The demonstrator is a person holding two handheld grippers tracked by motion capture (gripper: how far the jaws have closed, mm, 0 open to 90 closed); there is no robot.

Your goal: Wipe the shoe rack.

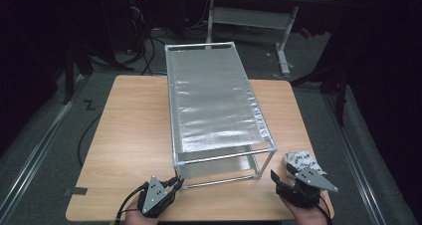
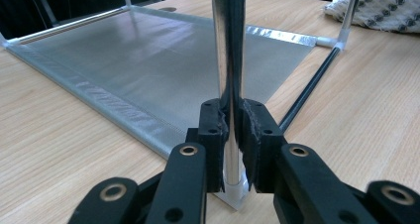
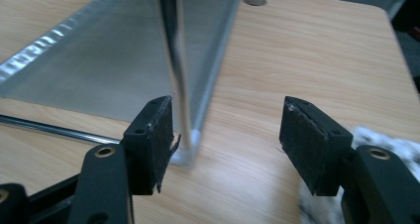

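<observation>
The left gripper (image 2: 232, 135) is clamped on the near-left upright post (image 2: 228, 60) of a metal rack (image 1: 219, 105), low down, just above the white plastic foot where the post meets the wooden table (image 1: 134, 135). Both pads (image 2: 214, 130) press against the shiny tube from either side. In the high view this gripper (image 1: 174, 182) sits at the rack's near-left corner, held by a hand at the table's near edge.

Beyond the left gripper lies the rack's lower shelf (image 2: 163, 65), a silvery mesh sheet resting flat on the table, and a thin dark rail (image 2: 309, 87) runs away to the right towards the next corner. The upper shelf (image 1: 214, 100) stretches away from both grippers in the high view.

The right gripper (image 3: 228, 135) has its jaws apart with nothing between the pads; no pad touches anything. The rack's near-right post (image 3: 173, 60) stands just beyond its left pad (image 3: 158, 135), close but not gripped. In the high view this gripper (image 1: 281, 177) hovers just off the rack's near-right corner. A white patterned cloth (image 1: 300, 161) lies bunched on the table right beside it, on its outer side.
</observation>
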